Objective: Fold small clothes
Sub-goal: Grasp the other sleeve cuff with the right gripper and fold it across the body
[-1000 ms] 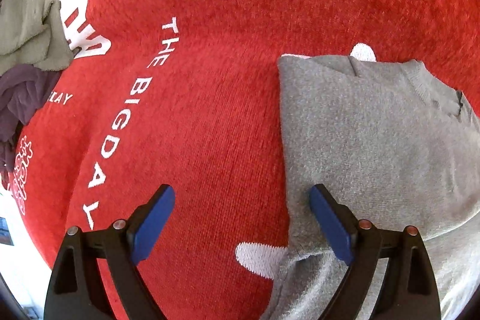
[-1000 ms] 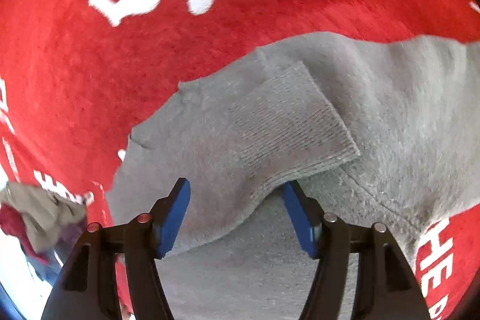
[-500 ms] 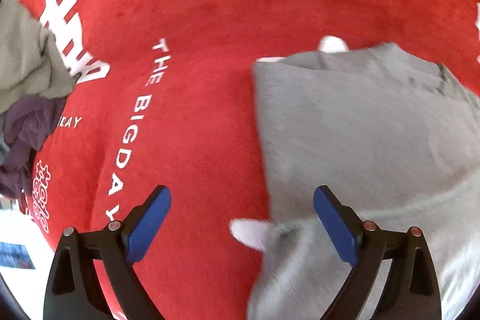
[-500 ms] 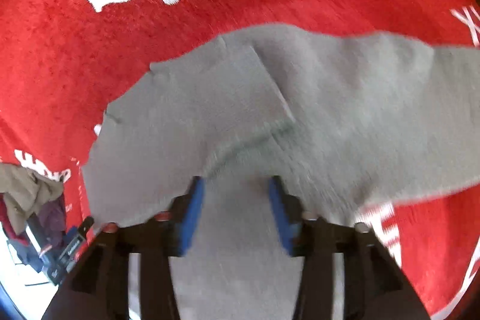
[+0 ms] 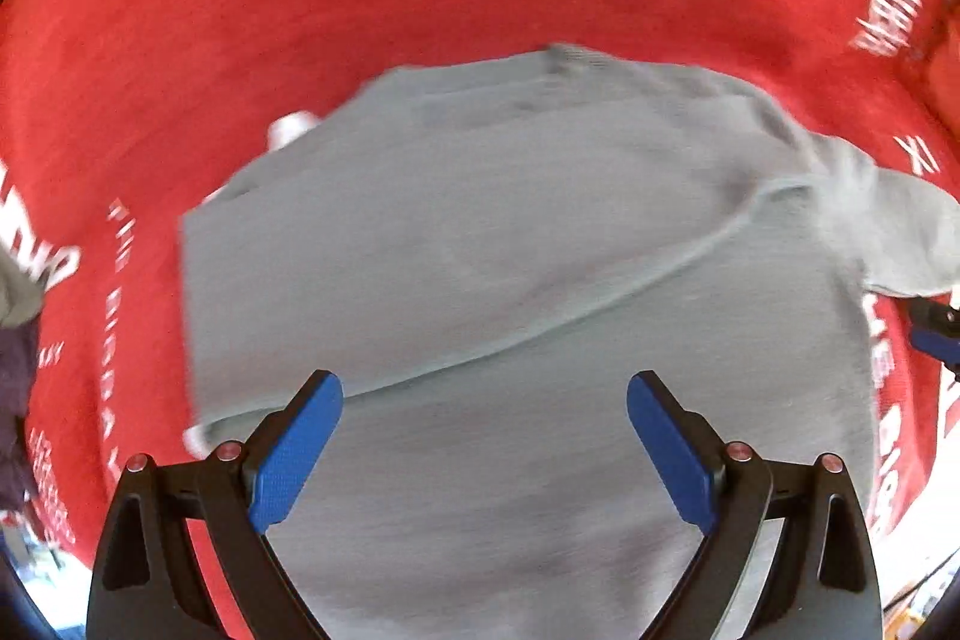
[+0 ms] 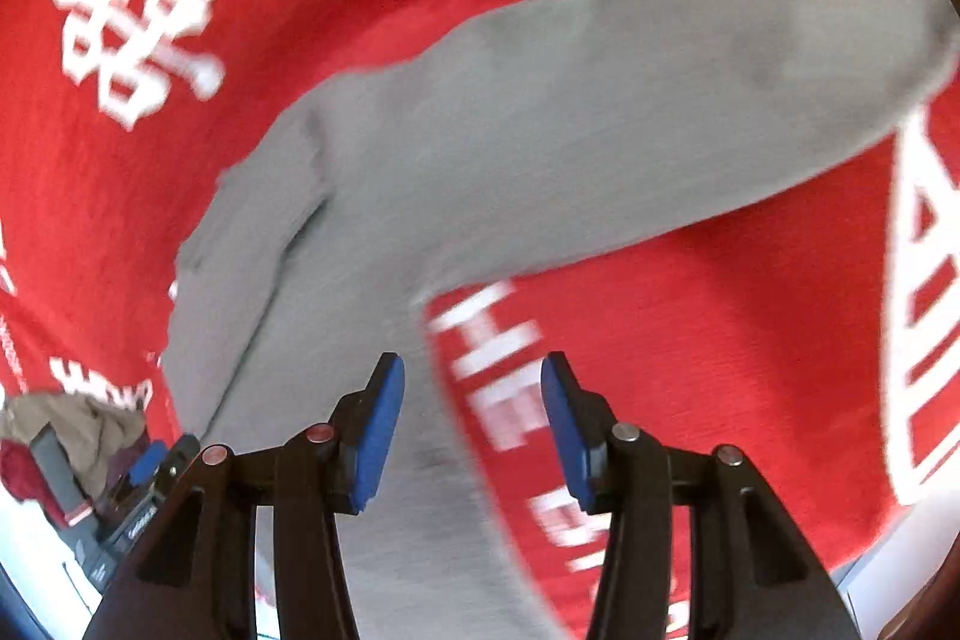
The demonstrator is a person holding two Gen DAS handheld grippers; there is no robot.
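**Grey jumper spread on red cloth, both claws empty above it**

Grey knit fabric fills the middle of both views: a small jumper is laid flat on a red cloth printed with white letters and characters. In the left wrist view one sleeve is seen folded across the body, its edge running as a slanted ridge from lower left to upper right, and the other sleeve is stretched out to the side, ending in a rounded cuff near the right edge of the right wrist view.

The left claw is held wide apart over the lower body of the jumper, with nothing between its blue pads; no contact with the fabric can be made out. The right claw is held at a middling width, its jaws having just been opening, and nothing is gripped between them. It is placed over the side edge of the jumper, where grey knit meets red cloth and white lettering; the left pad is seen over the knit, the right pad over the cloth.

A heap of other clothes, in khaki, dark red and purple, is seen at the lower left of the right wrist view, well apart from the jumper. Both views are blurred, so fine detail of the knit cannot be told.
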